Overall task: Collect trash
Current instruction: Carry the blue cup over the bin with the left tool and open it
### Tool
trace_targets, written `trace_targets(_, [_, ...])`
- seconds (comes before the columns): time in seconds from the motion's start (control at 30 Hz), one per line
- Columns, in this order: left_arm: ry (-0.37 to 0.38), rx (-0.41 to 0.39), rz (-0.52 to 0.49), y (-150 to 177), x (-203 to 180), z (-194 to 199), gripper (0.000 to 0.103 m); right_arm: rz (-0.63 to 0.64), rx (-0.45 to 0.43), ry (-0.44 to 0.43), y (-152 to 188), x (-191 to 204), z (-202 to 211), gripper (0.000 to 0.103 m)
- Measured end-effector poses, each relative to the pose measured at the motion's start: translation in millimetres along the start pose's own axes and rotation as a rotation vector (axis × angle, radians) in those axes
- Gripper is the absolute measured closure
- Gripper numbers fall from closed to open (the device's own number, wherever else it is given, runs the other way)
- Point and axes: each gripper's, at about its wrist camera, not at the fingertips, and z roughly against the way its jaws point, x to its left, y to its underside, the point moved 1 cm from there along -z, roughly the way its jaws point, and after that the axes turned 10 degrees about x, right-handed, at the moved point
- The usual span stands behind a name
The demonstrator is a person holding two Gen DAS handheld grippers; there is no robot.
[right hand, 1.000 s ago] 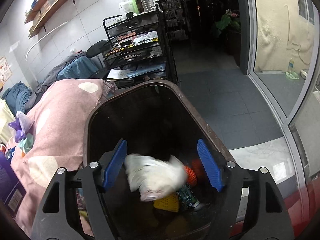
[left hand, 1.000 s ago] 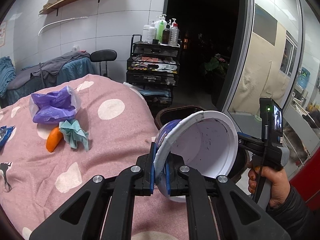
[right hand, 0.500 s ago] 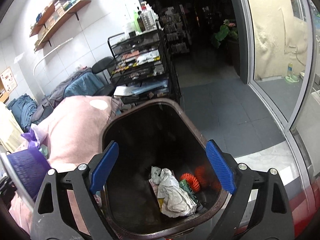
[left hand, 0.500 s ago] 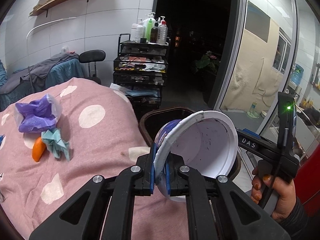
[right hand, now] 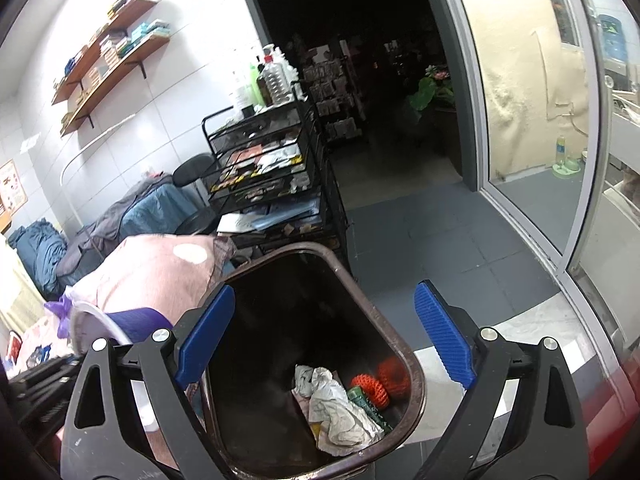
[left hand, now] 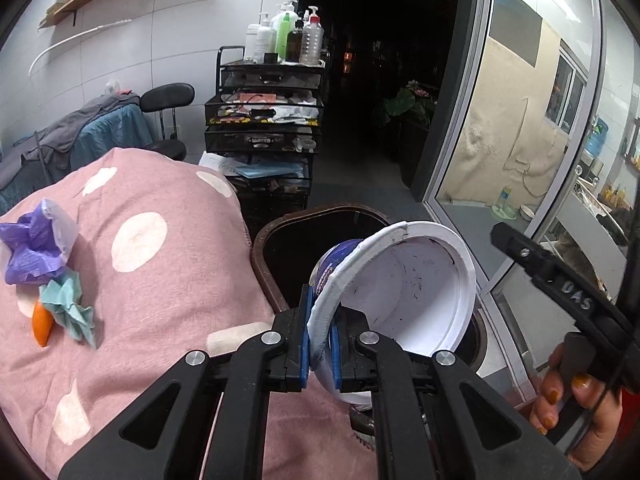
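My left gripper point(left hand: 319, 344) is shut on the rim of a white paper bowl point(left hand: 412, 284) with a purple outside, held tilted just in front of the brown trash bin point(left hand: 264, 248). My right gripper point(right hand: 324, 332) hangs above the bin point(right hand: 418, 376), open wide with nothing between its blue pads. A crumpled white paper point(right hand: 336, 404) and orange mesh pieces point(right hand: 380, 380) lie on the bin's floor. The bowl point(right hand: 136, 320) shows at the left of the right wrist view. On the pink cover lie a purple bag point(left hand: 32, 248), a teal tissue point(left hand: 68, 308) and an orange scrap point(left hand: 42, 328).
The pink spotted cover point(left hand: 140, 280) fills the left; the bin stands against its right edge. A black wire cart point(left hand: 268, 120) with bottles stands behind the bin. A glass sliding door point(left hand: 500, 160) runs along the right. A person's hand point(left hand: 576, 412) holds the right gripper's handle.
The right gripper's jaws spread, the white paper dropped to the bin's floor, and the gripper rose. The left gripper carried the bowl rightwards, closer to the bin.
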Motion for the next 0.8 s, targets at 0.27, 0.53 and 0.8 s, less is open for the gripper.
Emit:
trace_targets(0.27, [-0.003,0.063,-0.036,-11,-13,-27,0.095,-0.063,-0.022,0.025,-6,-16,6,0.011])
trace_targets(0.53, [0.002,0.118,-0.057,-18,-22,-50,0.095,-0.098,-0.035,0.041,-10,-27,7,0.010])
trace_targets(0.8, [-0.007,0.175,-0.105,-22,-33,-68,0.092,-0.108,-0.032,0.036,-12,-29,7,0.010])
